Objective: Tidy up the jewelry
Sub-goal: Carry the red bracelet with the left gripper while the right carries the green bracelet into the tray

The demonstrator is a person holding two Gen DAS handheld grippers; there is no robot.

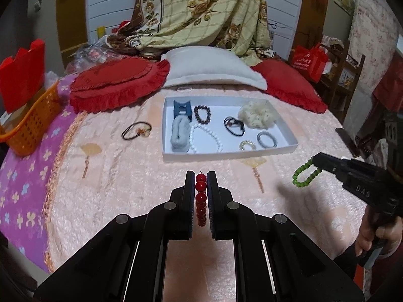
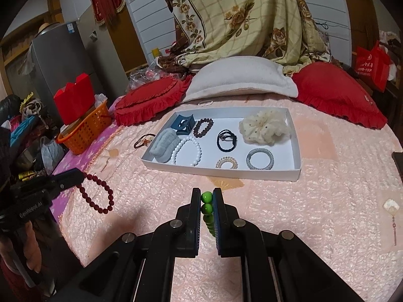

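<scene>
Currently both grippers are loaded, raised over the bed [image 1: 126,176]. Left gripper [image 1: 201,176] is pinched on a red bead bracelet [image 1: 201,201]; in the right wrist view the loop [image 2: 97,193] hangs free from its tips, clear of the pink quilt. Right gripper [image 2: 207,193] is pinched on a green bead bracelet [image 2: 207,209]; from the left wrist view that loop [image 1: 304,173] dangles off the bed too.

White tray [image 1: 282,148] sits ahead of both grippers, near the pillows. Inside it: blue hair claw [image 1: 181,109], grey fuzzy hair band [image 1: 180,134], white bead bracelet [image 1: 205,136], dark brown bead bracelet [image 1: 202,113], black hair tie [image 1: 233,125], cream scrunchie [image 1: 257,114], clear coil hair tie [image 1: 247,145], grey coil hair tie [image 1: 267,139]. All lie apart except the white beads, which touch the grey band.

One black hair tie with an orange charm [image 1: 137,130] lies on the quilt, left of the tray, outside it.

Readable text: "DAS" on the right gripper body seen from the left. The left gripper body has white lettering seen from the right, too blurred to read surely. Red bag [image 2: 372,65] at the far right has white print, illegible.

A hand [image 1: 377,236] grips the right handle.
</scene>
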